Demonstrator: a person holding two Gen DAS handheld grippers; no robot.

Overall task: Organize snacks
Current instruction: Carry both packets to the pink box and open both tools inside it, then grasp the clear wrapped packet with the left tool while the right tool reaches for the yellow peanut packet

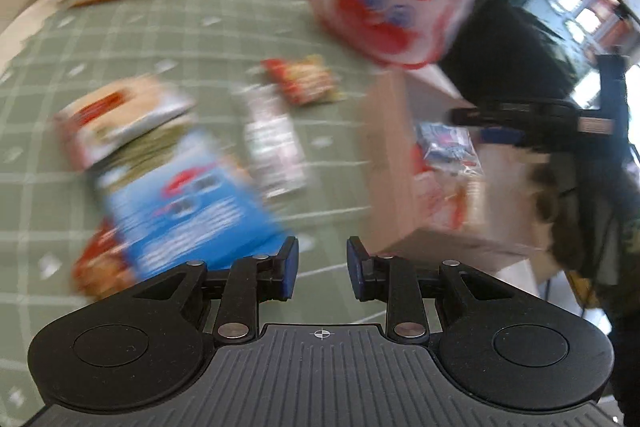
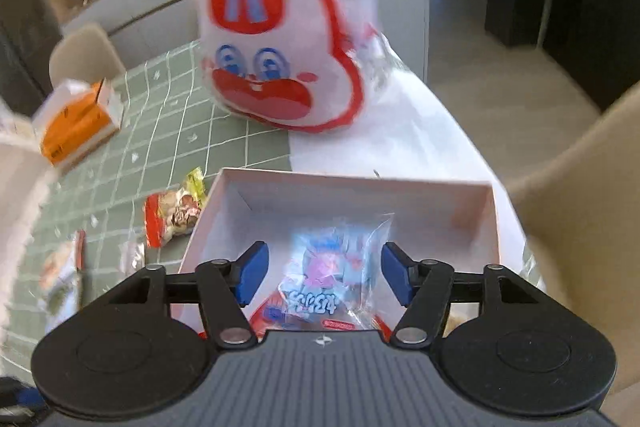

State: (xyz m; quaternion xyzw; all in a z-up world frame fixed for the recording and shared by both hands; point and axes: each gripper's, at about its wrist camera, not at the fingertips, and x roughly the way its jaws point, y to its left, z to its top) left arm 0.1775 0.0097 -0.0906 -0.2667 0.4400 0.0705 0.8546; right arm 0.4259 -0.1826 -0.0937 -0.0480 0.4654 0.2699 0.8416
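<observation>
Left gripper [image 1: 322, 269] and right gripper [image 2: 324, 277], as seen from their wrist cameras. Each is built of matte black plastic, with two rounded housings bearing shallow circular recesses. Between the housings a grey ribbed plate is set, marked by a small white crosshair symbol. Black linkage arms are joined by silver round-headed pins. Each finger is tipped with a blue pad [image 1: 289, 267] [image 2: 250, 277]. Some motion blur is present.

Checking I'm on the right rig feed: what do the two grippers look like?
Both match: the left gripper and right gripper each have black linkage arms with silver pivot pins, blue finger pads, two round black side discs, and a ribbed dark-grey body bearing a small white crosshair mark. No cables or sleeves are visible.
</observation>
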